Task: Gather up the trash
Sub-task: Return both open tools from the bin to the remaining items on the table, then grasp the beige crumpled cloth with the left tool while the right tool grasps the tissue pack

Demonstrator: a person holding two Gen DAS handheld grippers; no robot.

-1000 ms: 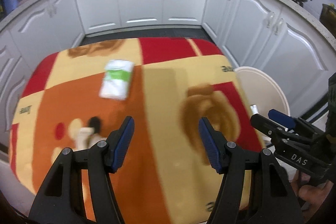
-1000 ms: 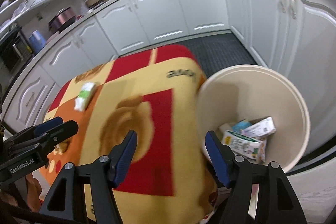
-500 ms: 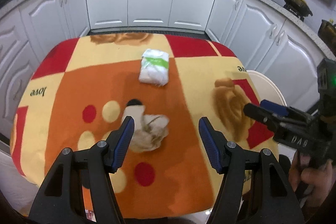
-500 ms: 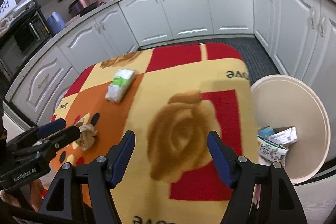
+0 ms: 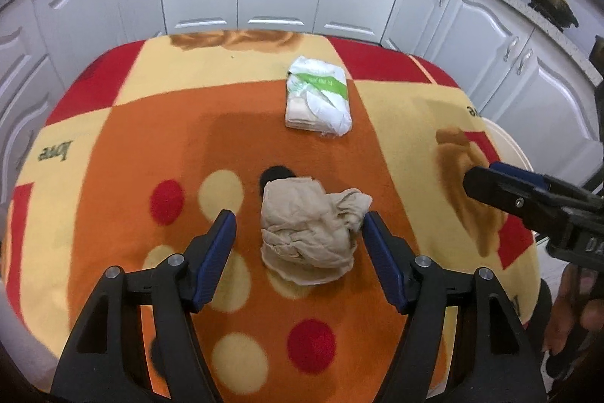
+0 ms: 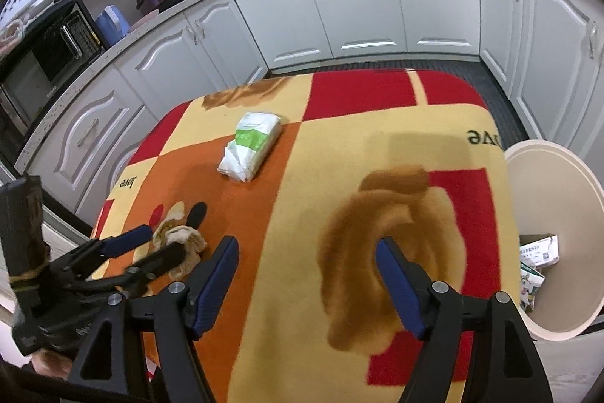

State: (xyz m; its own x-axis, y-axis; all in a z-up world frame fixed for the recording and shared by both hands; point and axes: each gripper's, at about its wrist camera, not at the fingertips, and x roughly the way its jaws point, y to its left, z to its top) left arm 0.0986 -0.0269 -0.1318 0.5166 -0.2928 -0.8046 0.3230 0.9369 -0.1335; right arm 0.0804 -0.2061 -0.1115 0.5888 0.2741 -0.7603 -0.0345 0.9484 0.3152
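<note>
Boxes [image 6: 538,253] lie inside the round bin [image 6: 558,184]. Left gripper [image 5: 298,233] is wide open around the crumpled paper [image 5: 309,229]. Right gripper [image 6: 305,263] is wide open, holding nothing.

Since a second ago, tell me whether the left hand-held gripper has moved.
Yes. The left hand-held gripper has swung left and closed in on the crumpled brown paper, which now sits between its open fingers; the tissue pack lies beyond.

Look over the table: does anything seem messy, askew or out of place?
Yes. A crumpled beige paper wad lies loose on the patterned tablecloth, between the open left gripper jaws. Farther back, a tissue pack sits askew, its wrapper torn open.
</note>
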